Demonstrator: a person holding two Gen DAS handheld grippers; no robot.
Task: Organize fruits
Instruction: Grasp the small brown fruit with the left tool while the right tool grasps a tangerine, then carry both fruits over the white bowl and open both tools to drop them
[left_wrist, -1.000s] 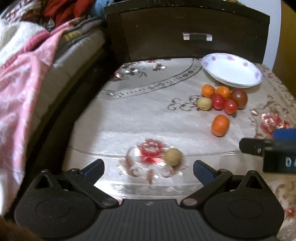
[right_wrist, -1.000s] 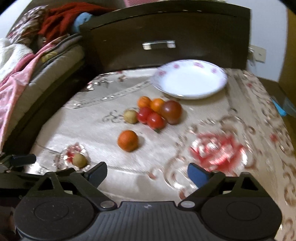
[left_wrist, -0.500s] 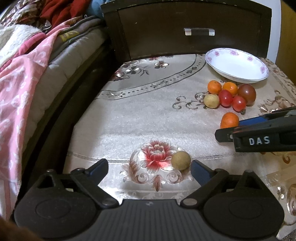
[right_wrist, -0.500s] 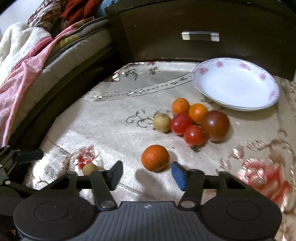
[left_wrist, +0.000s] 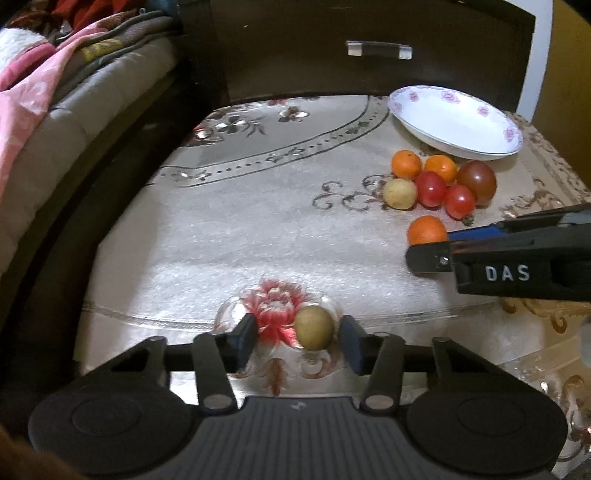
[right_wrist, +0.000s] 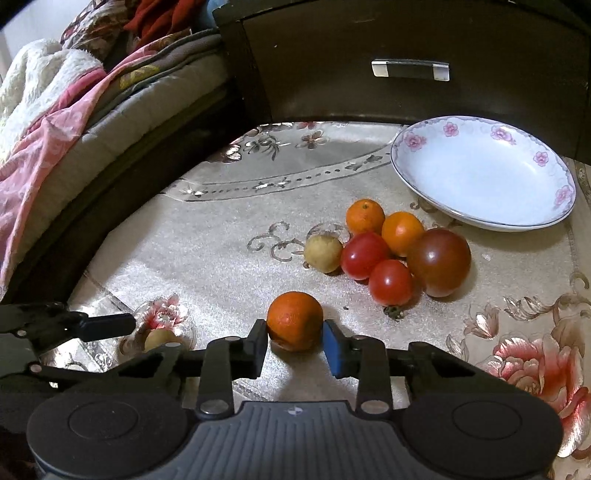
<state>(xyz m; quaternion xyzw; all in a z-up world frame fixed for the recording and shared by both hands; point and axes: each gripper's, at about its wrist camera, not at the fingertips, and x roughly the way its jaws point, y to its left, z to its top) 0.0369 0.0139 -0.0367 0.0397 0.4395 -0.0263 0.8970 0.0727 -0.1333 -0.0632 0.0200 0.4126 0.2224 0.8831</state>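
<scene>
Fruits are all off the plate at this moment, so the sorting looks barely begun; I judge both grippers to be at the first pick.

Right gripper (right_wrist: 295, 343): its jaws are narrowed around the lone orange (right_wrist: 294, 320), a finger on either side and very close to the skin. Whether they already press it I cannot tell; the orange rests on the tablecloth (right_wrist: 207, 251) and has not been lifted. Left gripper (left_wrist: 298, 341): jaws partly spread, bracketing the small green-brown fruit (left_wrist: 314, 326), which sits nearer the right-hand finger with a clear gap on the other side. It lies on a red flower printed in the cloth.

Taking the white plate (right_wrist: 480, 221) as landmark: just in front of its near rim sits a tight cluster, namely two small oranges (right_wrist: 365, 216) closest to the plate, two red tomatoes (right_wrist: 364, 255) in front of those, a large dark tomato (right_wrist: 439, 261) at the cluster's right, and a pale yellow fruit (right_wrist: 323, 253) at its left. The lone orange is farther from the plate, beyond the cluster, and the green-brown fruit is farthest of all, well apart toward the bed side.

Left to do, as I read it: close on and lift these two, carry them to the plate, then move the six clustered pieces. Round fruit could roll out of a loose pinch.
</scene>
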